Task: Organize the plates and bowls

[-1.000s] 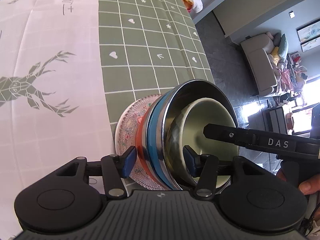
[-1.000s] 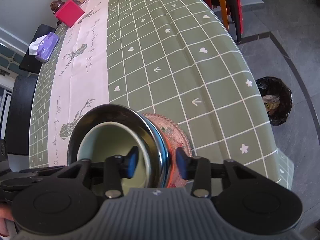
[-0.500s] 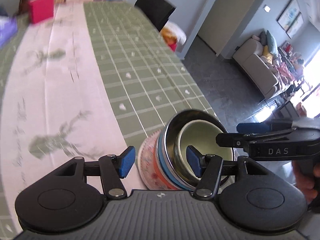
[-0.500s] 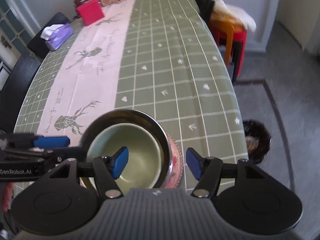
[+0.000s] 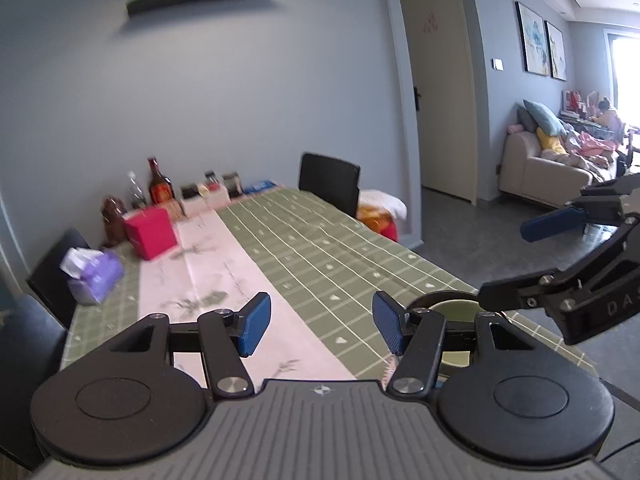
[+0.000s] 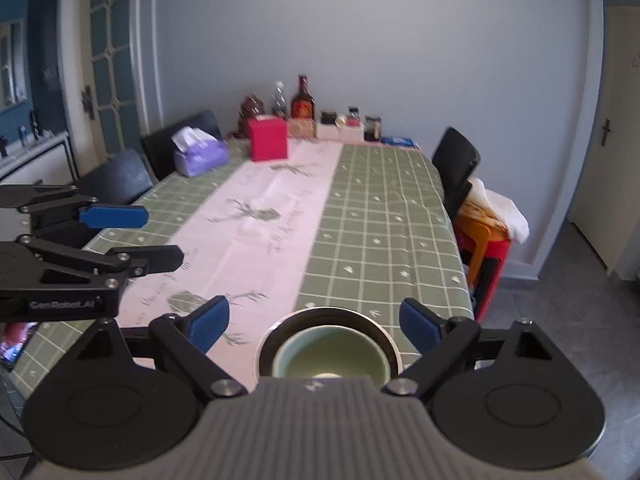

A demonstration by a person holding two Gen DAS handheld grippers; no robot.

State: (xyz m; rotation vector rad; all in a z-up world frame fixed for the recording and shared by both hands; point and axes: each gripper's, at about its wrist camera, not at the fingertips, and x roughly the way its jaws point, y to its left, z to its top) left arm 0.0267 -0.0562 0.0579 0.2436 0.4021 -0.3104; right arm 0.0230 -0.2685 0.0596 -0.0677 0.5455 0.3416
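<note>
A stack of dishes stands at the near right corner of the table: a pale green bowl [image 6: 331,356] nested in a steel bowl [image 6: 384,330]. In the left wrist view the green bowl [image 5: 454,306] shows behind my right fingertip, with a sliver of the patterned plate [image 5: 389,364] under it. My left gripper [image 5: 322,326] is open and empty, raised left of the stack. My right gripper [image 6: 314,326] is open and empty, above and just behind the stack. Each gripper shows in the other's view: the right one [image 5: 520,260] and the left one [image 6: 162,236].
The table [image 6: 376,216] has a green checked cloth with a pink runner [image 6: 248,220]. At the far end stand a red box [image 6: 267,139], a purple tissue pack [image 6: 200,156], bottles [image 6: 302,102] and jars. Black chairs [image 6: 456,164] and an orange stool [image 6: 482,240] flank it.
Both grippers have let go of the stack, opened and pulled up and back. The views now tilt up toward the far wall. The stack rests on the table.
</note>
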